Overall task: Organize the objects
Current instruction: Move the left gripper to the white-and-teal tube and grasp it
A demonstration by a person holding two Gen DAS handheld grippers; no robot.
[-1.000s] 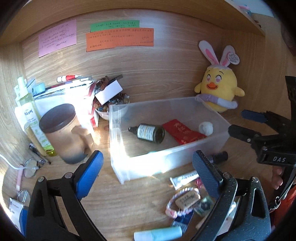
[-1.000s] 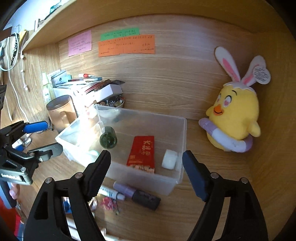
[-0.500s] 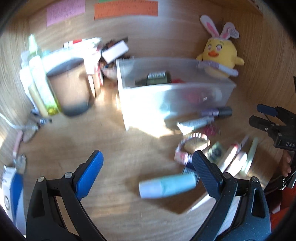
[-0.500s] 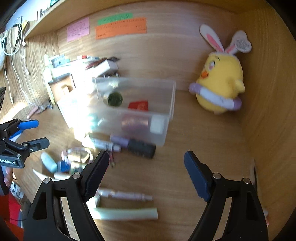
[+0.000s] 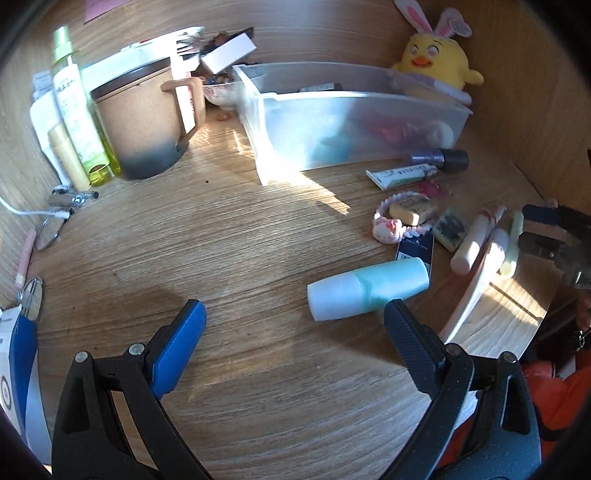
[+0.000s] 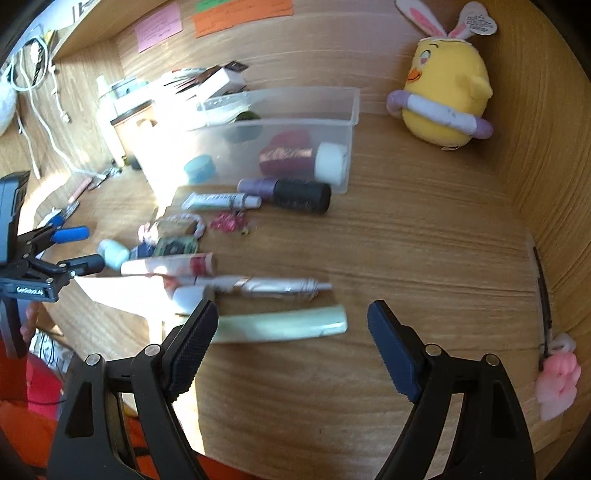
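1. Filling both views is a wood-grain worktop (image 5: 229, 236) boxed in by wooden walls at the back and at its right side, with bright sun patches across it; pink, green and orange sticky notes (image 6: 242, 13) hang on the back wall.
2. A clear plastic bin (image 5: 354, 125) sits toward the back edge, holding a dark bottle, a red packet and a white round piece.
3. Loose toiletries lie in front of the bin: a purple tube with a black cap (image 6: 288, 192) just beside its front wall, a small white tube (image 6: 221, 201) next to that, and a pink bracelet (image 5: 391, 225) around a tan tag.
4. Nearer the front edge lie a mint-and-white bottle (image 5: 369, 288) on its side, a pale green tube (image 6: 280, 326), and two printed tubes side by side.
5. The left gripper (image 5: 295, 332) hovers over bare wood, jaws spread and empty, the mint bottle just beyond its right jaw.
6. The right gripper (image 6: 291, 332) hangs with jaws spread, the pale green tube lying between and just beyond them, untouched.
7. A yellow plush chick (image 6: 443, 99) stands in the back right corner; a lidded brown mug (image 5: 147, 125) and a green bottle (image 5: 77, 110) crowd the back left.
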